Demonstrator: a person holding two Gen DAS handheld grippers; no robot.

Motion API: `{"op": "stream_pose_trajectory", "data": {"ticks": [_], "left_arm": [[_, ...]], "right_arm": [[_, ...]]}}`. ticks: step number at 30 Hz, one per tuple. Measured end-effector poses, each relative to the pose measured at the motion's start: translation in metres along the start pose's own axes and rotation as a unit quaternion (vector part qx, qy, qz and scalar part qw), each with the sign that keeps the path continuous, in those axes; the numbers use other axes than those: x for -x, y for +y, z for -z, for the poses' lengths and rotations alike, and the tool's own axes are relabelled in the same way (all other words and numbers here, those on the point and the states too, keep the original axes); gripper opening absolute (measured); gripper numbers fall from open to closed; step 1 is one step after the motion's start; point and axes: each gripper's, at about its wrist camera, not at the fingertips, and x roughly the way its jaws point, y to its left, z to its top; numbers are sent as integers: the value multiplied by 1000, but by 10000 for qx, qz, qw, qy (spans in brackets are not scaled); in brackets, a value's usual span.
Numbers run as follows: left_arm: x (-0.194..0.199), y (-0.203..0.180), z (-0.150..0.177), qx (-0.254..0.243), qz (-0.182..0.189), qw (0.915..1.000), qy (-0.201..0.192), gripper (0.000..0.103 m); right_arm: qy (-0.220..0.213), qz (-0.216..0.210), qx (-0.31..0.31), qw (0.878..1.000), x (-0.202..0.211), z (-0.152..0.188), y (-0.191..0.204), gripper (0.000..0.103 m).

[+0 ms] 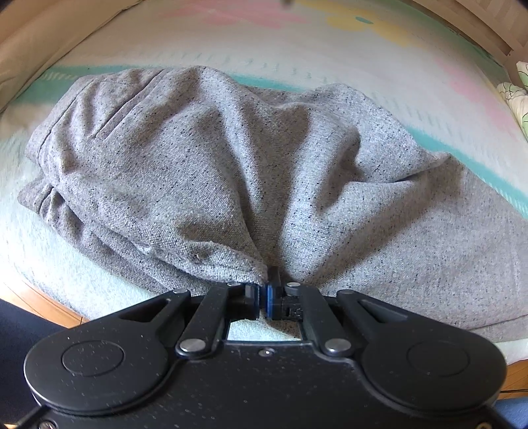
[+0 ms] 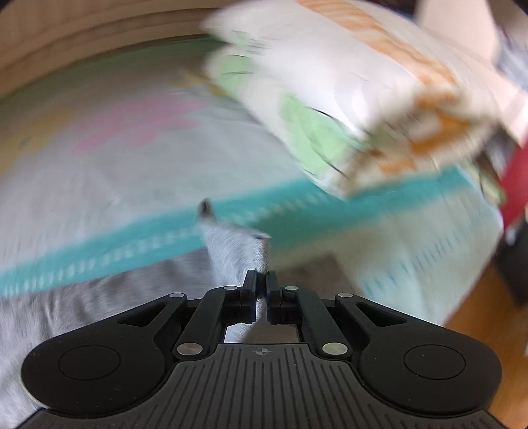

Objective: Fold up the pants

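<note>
Grey speckled pants (image 1: 231, 158) lie bunched on a pale mat with teal stripes (image 1: 297, 49). My left gripper (image 1: 263, 290) is shut on a near edge of the pants, and the cloth rises in folds away from it. In the blurred right wrist view, my right gripper (image 2: 261, 280) is shut on a corner of the pants (image 2: 234, 250), which sticks up ahead of the fingertips. More grey cloth spreads to the lower left there.
A folded white, green and orange patterned bundle (image 2: 346, 99) lies on the mat ahead and right of the right gripper. The mat's edge and wooden floor (image 2: 478, 330) are at the right. A wooden frame (image 1: 478, 29) borders the far side.
</note>
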Motion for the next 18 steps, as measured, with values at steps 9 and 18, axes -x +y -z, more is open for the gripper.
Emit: {"op": "stream_pose_trajectory", "data": {"ticks": [9,18], "left_arm": [[1,0,1,3,3,10000,-1,6],[-2,-9,5,-262,-196,9994,-76,6]], "right_arm": [[838,-1235,-1451,9781,-25,20,-83,7],[1244,-1339,-2162,9591,-62,32,-110,31]]}}
